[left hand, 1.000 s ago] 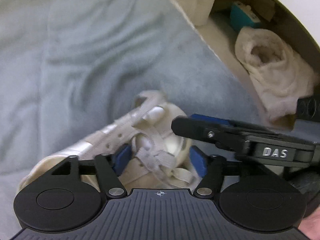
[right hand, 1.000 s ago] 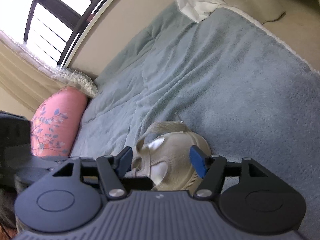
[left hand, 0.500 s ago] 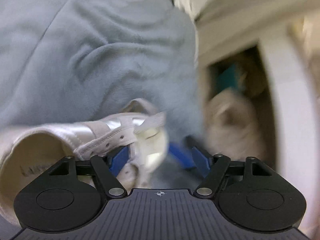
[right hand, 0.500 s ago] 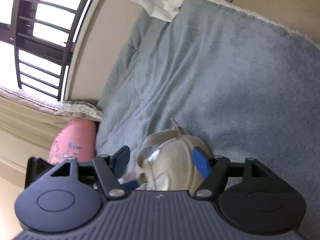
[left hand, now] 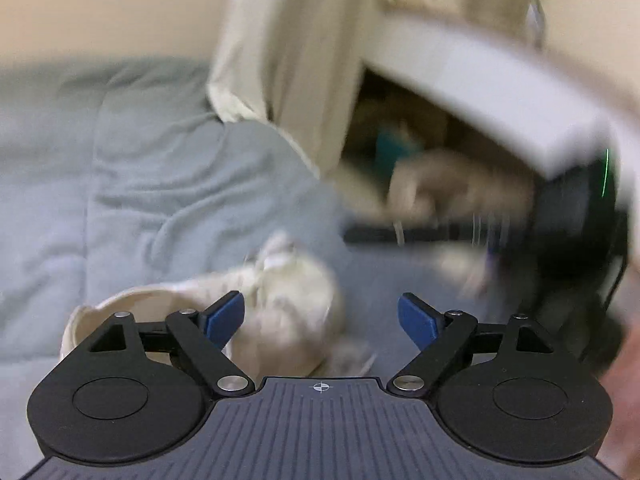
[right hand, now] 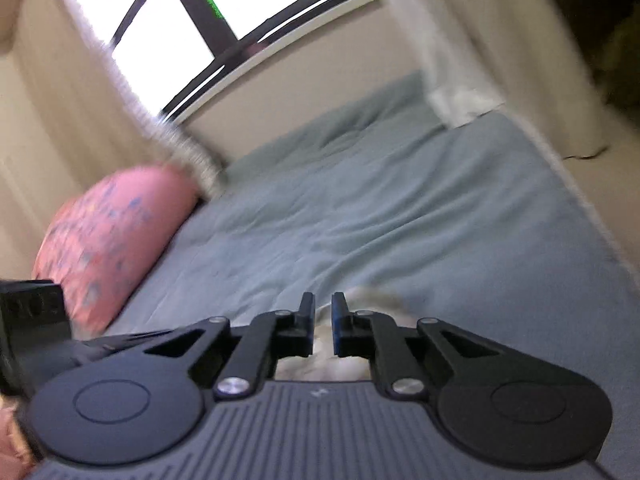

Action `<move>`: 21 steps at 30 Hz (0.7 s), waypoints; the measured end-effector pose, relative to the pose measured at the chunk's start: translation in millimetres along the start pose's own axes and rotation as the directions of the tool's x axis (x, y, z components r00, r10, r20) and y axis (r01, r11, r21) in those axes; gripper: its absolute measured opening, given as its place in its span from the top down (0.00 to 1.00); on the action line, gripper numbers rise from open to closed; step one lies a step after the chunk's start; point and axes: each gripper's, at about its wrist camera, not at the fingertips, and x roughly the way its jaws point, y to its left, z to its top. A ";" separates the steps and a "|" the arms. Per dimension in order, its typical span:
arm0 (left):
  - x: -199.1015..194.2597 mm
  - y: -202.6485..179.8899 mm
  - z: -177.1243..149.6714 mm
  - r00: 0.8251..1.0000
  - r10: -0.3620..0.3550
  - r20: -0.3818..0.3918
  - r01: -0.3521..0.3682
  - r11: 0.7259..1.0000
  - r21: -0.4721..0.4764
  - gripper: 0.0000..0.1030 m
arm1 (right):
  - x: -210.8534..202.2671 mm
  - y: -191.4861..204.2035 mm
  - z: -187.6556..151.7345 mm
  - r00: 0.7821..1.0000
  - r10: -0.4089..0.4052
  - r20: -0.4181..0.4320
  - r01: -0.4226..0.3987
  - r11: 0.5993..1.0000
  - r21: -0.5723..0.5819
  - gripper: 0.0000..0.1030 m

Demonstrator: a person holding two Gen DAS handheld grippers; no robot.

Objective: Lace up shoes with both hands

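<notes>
the shoe (left hand: 280,312) lies on the bed (left hand: 132,184), and the lacing looks only partly done. the left tongs (left hand: 321,316) are wide apart, low over the shoe. the right tongs (right hand: 322,326) are nearly together above it; whether they pinch a lace, i cannot tell. next, one lace end must be caught and pulled.

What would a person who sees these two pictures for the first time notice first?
In the left wrist view, the beige shoe lying on the grey-blue blanket stands out, just ahead of the open left tongs. In the right wrist view, the eye goes to the pink flowered pillow at the left of the bed and to the bright window above it. The right tongs are nearly closed, with the blurred shoe behind them.
</notes>
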 end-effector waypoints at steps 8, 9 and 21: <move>8.3 -7.5 -20.7 0.997 0.037 -0.074 -0.026 0.990 0.142 0.09 | 59.7 20.8 14.9 0.959 -0.076 -0.271 0.097 0.993 0.063 0.83; 8.2 -6.5 -20.4 0.997 0.031 -0.077 -0.020 0.990 0.139 0.09 | 65.8 23.2 17.0 0.951 -0.095 -0.294 0.115 0.992 0.052 0.82; 13.3 -3.3 -16.7 0.995 -0.032 -0.096 0.038 0.997 0.060 0.08 | 102.8 56.9 7.0 0.894 -0.281 -0.348 0.197 0.946 -0.258 0.94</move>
